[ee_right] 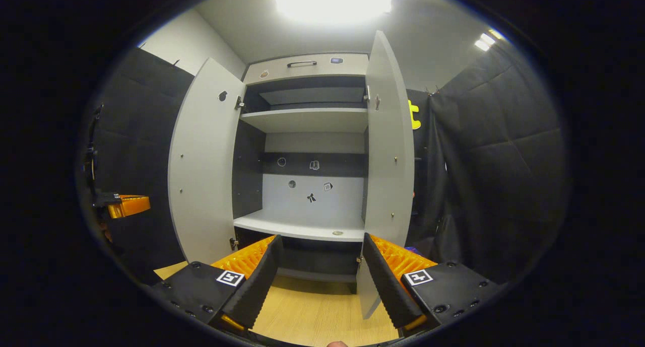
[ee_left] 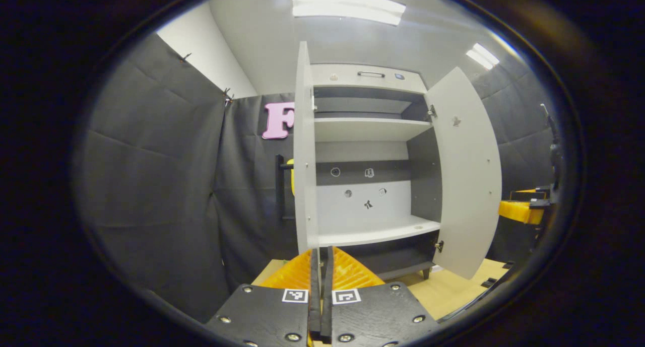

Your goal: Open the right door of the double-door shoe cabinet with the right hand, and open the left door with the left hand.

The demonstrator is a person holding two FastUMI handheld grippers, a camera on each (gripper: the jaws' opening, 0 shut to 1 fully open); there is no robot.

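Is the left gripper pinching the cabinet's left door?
Cannot tell. In the left gripper view, the left gripper looks closed at the left door's lower edge, but contact isn't plain.

One tall grey double-door shoe cabinet [ee_right: 307, 65], with two flat grey doors, both swung open: the left door [ee_right: 201, 165] and the right door [ee_right: 390, 145]. Two pale horizontal shelves inside: an upper shelf [ee_right: 305, 119] and a lower shelf [ee_right: 297, 228]. One dark bar handle [ee_right: 301, 63] on the top panel. Five small stickers [ee_right: 311, 198] across the back panel. Two bright ceiling lights [ee_left: 347, 5] overhead.
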